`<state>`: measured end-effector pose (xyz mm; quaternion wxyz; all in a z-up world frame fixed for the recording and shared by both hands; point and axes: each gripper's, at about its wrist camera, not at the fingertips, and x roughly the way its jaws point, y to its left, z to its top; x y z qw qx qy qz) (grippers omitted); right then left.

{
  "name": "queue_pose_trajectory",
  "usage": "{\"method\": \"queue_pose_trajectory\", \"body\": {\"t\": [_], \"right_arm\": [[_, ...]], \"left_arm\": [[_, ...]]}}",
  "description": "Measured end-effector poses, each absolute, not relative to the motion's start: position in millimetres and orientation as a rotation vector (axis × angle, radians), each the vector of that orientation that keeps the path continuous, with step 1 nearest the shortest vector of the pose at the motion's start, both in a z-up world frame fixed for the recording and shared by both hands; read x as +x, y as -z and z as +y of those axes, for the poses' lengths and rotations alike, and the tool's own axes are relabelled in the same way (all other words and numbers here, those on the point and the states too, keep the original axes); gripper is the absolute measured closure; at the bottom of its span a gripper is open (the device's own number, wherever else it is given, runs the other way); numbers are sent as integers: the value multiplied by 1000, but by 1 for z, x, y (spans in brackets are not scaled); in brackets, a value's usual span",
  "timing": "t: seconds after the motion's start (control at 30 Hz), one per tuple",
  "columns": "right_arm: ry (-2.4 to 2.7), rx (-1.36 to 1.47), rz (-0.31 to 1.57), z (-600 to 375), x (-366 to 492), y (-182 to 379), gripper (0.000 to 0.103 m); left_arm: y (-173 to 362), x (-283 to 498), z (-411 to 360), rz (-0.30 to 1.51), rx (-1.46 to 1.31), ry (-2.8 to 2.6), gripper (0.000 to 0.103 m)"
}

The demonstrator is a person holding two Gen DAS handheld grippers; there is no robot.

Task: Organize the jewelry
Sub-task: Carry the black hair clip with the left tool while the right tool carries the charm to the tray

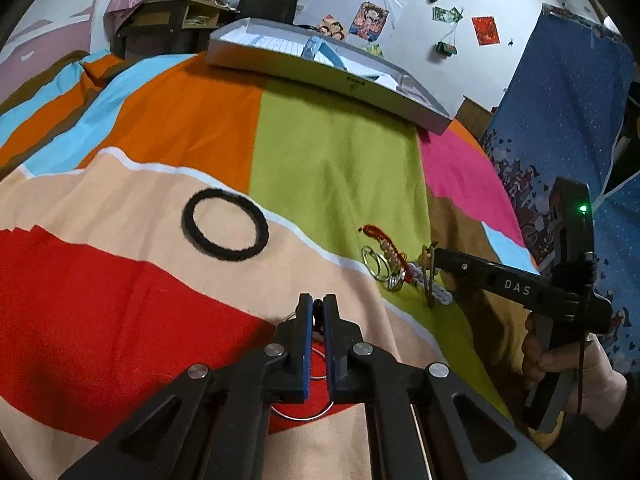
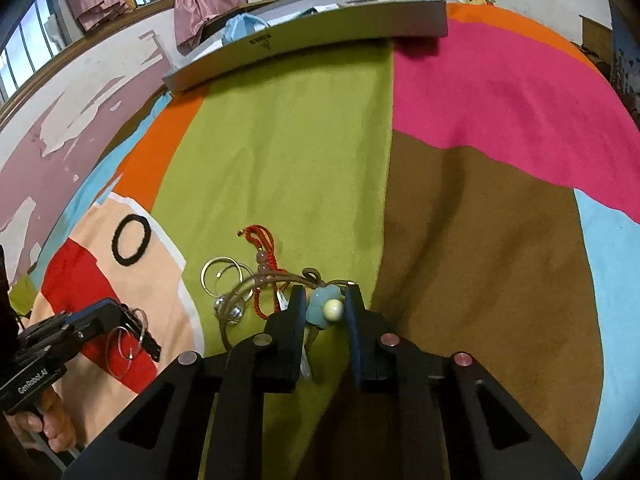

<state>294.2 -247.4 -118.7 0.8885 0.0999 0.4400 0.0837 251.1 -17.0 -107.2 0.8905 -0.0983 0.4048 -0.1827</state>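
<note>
On the bright patchwork bed cover [image 1: 328, 152], seen from the left wrist view, the left gripper [image 1: 318, 306] is held low over the red patch. Its jaws are pressed nearly together, and a thin wire ring [image 1: 304, 414] with a small dark bit at the top is pinched between them. A black hair band [image 1: 225, 225] is seen lying flat on the peach patch, well apart from everything else. A small pile of jewelry [image 1: 390, 260] is seen to the right on the green patch: silver rings, a red cord and a white chain. The right gripper [image 1: 430, 272] is touching that pile. A long grey box [image 1: 328, 76] is set at the far end of the bed.

From the right wrist view, the jaws of the right gripper [image 2: 325, 308] are spread a little, and a blue flower charm [image 2: 320, 308] with a pale bead is sitting between them. It cannot be told if the charm is squeezed yet. A brown cord loop [image 2: 248, 292], the red cord [image 2: 266, 264] and silver rings [image 2: 222, 276] are tangled just beside it. The left gripper [image 2: 138, 334] is seen at the lower left with its wire ring.

The picking-up step seems to be in hand. Next, the flower piece would likely need to be gripped tight and lifted clear of the tangle, then both pieces carried to the grey box [image 2: 304, 28].
</note>
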Motion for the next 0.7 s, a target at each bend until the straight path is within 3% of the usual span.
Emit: {"method": "queue_pose_trajectory", "body": {"t": [0.7], "right_arm": [[-215, 223, 680, -263, 284, 64, 86]], "left_arm": [[50, 264, -10, 712, -240, 331, 101]]}}
